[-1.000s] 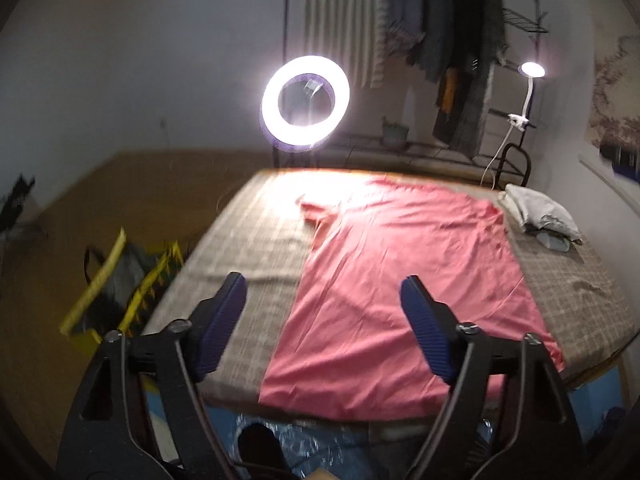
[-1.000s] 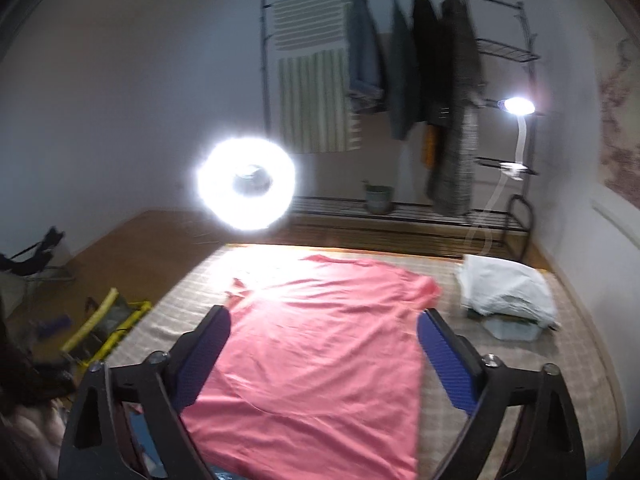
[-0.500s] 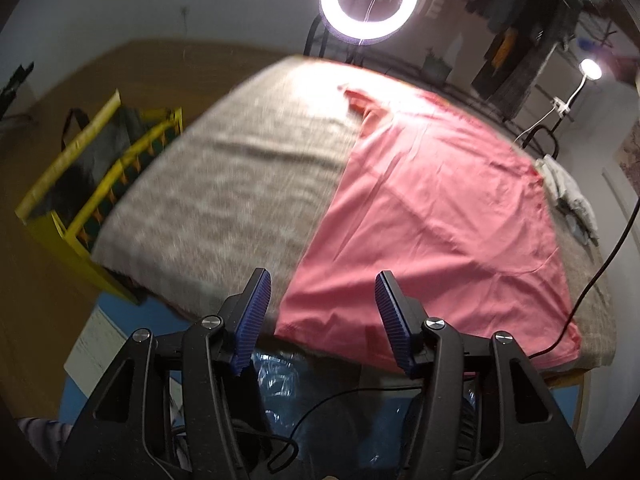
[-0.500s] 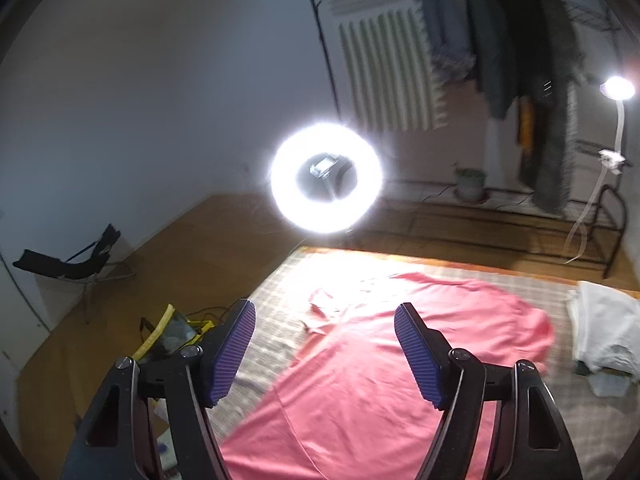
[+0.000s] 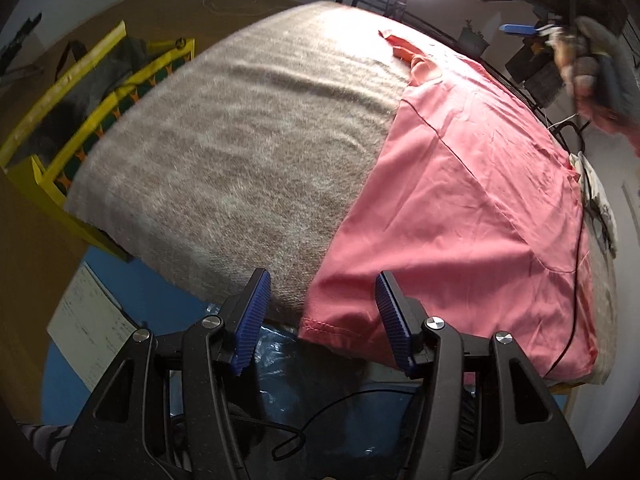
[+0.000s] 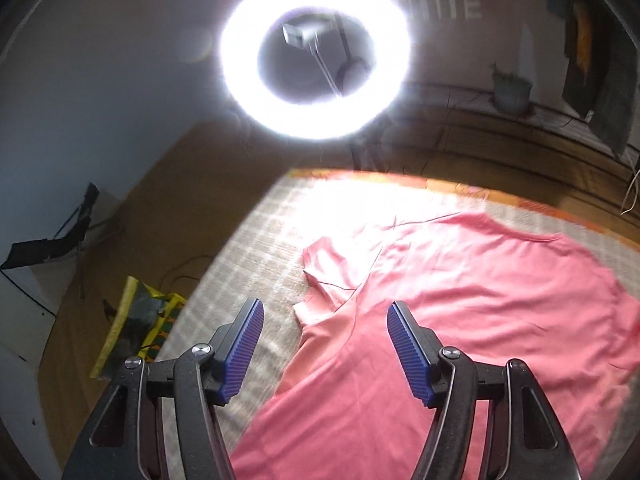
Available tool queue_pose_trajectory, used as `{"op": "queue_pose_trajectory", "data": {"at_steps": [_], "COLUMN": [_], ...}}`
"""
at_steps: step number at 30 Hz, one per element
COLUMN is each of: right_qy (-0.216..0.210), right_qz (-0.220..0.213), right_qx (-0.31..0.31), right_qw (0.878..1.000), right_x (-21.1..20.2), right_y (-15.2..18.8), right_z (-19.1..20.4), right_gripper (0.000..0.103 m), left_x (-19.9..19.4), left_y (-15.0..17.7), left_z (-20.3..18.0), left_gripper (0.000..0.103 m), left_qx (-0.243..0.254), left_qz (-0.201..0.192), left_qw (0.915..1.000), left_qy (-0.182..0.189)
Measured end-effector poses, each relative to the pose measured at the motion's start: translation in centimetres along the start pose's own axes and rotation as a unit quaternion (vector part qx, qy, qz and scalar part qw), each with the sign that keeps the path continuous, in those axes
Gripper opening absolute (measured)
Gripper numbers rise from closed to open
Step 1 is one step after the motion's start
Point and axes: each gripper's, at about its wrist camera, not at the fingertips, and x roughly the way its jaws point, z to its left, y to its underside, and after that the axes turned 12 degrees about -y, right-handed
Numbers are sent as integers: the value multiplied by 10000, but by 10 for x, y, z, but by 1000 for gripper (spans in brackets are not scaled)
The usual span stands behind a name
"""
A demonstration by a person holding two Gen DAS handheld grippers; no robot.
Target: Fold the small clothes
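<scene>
Left gripper (image 5: 320, 320): poised with jaws apart and holding nothing, framing the near hem corner of the pink shirt (image 5: 460, 208), pads not yet pressing. Right gripper (image 6: 324, 354): jaws also apart and empty, just narrowed a little, aimed at the left sleeve (image 6: 332, 272). Beyond both, shirt spread flat on the checked blanket (image 5: 224, 152) under the ring light (image 6: 316, 54). By the look of it, no fold made; grasping and every fold left to do.
</scene>
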Motion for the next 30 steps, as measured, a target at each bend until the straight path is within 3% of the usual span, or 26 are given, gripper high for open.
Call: {"op": "queue_pose_trajectory", "data": {"at_steps": [7,12,15,23,24,28,30], "right_qy": [80,231,401,1060,1140,1343,1393], "right_qz": [468,711,850,1253,1270,1324,1344], "right_qx": [-291,-292,-347,-696,-808,-1159,-1222], "right_qw": [9985,9968,9950,9840,9820,9752,9735], "right_x": [96,159,187,235,236,236,233], "right_y": [-23,-36,-39,-37,-36,-34,-35], "right_z": [4,2,-1,-3,0,5,4], "right_gripper": [68,68,68,59,54,4,1], "left_x": [11,15,16,9,8,3,-3], "left_y": [-2,-5,-6,-6,-7,-6,-6], "left_z": [6,7,2,-5,-4,-10,-14], "left_gripper": [36,6,2,0,0,0,0], "left_qx": [-150,-182,-167,-103,-114,39,128], "left_qz": [148,210,256,145,136,17,-64], "left_qw": [9997,9991,9978,9966,9964,9966,9960], "left_qy": [149,326,595,804,827,826,882]}}
